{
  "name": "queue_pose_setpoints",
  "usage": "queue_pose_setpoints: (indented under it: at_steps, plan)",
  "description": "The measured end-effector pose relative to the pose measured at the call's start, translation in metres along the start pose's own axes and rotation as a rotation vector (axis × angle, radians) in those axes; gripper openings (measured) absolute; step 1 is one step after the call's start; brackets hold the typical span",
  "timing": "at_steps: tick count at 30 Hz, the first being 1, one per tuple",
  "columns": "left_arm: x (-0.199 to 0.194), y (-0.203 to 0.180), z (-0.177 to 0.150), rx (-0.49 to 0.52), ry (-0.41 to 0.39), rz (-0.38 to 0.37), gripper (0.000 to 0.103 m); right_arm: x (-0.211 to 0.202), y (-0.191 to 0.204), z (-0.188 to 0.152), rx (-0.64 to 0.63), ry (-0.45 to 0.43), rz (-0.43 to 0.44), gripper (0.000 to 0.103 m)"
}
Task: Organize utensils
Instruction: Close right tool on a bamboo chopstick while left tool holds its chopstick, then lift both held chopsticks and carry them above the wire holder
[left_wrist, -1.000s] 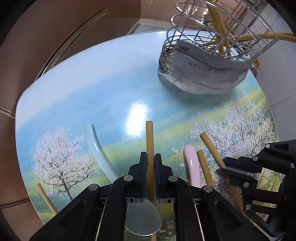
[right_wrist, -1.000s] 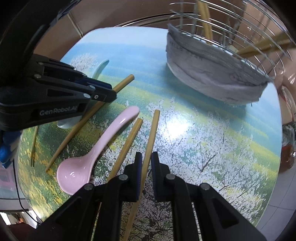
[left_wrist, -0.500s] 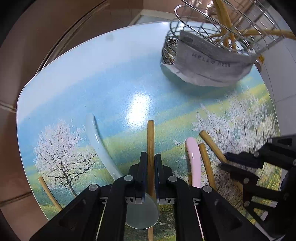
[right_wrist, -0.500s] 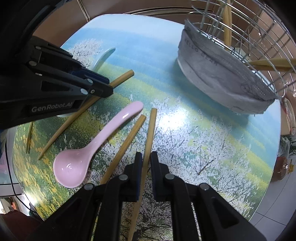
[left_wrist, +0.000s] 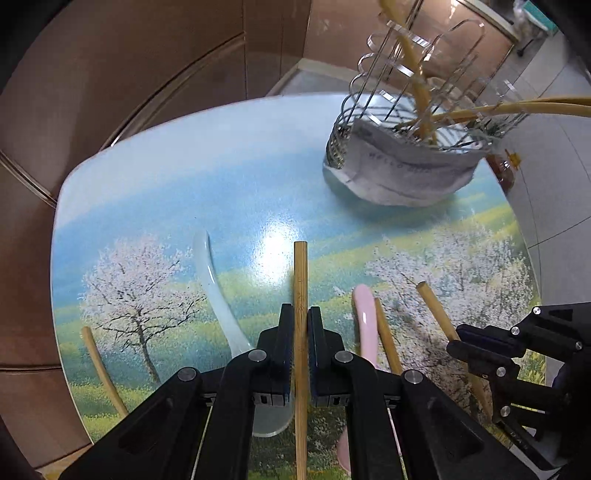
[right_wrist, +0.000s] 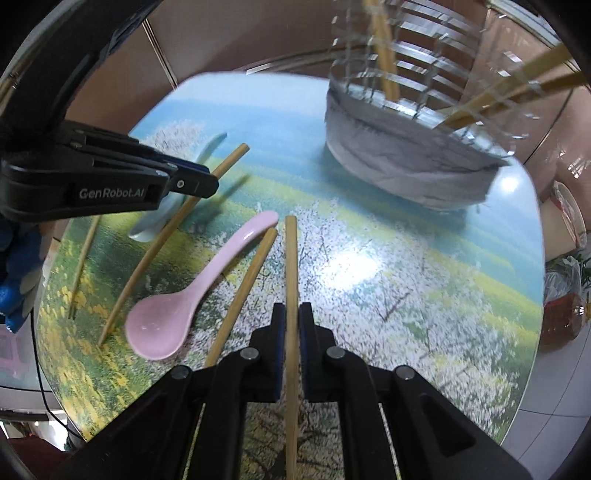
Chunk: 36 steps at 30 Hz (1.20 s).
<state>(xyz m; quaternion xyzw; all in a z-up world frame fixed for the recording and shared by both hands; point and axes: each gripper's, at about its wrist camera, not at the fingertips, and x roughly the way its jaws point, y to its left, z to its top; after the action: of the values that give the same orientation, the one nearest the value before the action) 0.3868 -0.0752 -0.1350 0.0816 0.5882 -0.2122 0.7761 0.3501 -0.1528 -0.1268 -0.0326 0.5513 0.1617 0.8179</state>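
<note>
In the left wrist view my left gripper (left_wrist: 301, 314) is shut on a bamboo chopstick (left_wrist: 300, 273) that points ahead, raised off the printed table (left_wrist: 166, 199). The right wrist view shows my right gripper (right_wrist: 291, 310) shut on another chopstick (right_wrist: 291, 254), also lifted. A pink spoon (right_wrist: 192, 295) and a loose chopstick (right_wrist: 247, 288) lie just left of it. Further left are a pale spoon (left_wrist: 218, 295) and a thin chopstick (left_wrist: 99, 365). The wire basket (left_wrist: 406, 110), wrapped in a grey face mask (left_wrist: 406, 173), holds several chopsticks at the far right.
The table is small with rounded corners, and its edges drop to a brown floor and pale tiles. An amber bottle (right_wrist: 561, 317) stands beyond the right edge. The left gripper (right_wrist: 199, 181) reaches in from the left of the right wrist view.
Both grippers have risen with their chopsticks, which now hang above the table. The table looks smaller and the basket stands higher in both views.
</note>
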Motion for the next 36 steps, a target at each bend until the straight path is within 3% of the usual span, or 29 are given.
queue_pose_setpoints:
  at_steps: [14,24,32,36]
  plan:
    - [-0.083,-0.020,-0.047,-0.009,-0.135,-0.010,0.006,-0.097,0.005,-0.046,0.056,-0.209,0.023,0.006]
    - [-0.169,-0.028,-0.081,-0.049,-0.319,-0.053,0.006,-0.163,0.029,-0.058,0.057,-0.374,0.013,0.006]
    - [-0.246,-0.046,-0.066,-0.076,-0.540,-0.133,0.006,-0.228,0.029,-0.040,0.061,-0.552,-0.003,0.006]
    - [-0.271,-0.051,-0.041,-0.093,-0.625,-0.164,0.006,-0.255,0.023,-0.018,0.053,-0.618,-0.026,0.006]
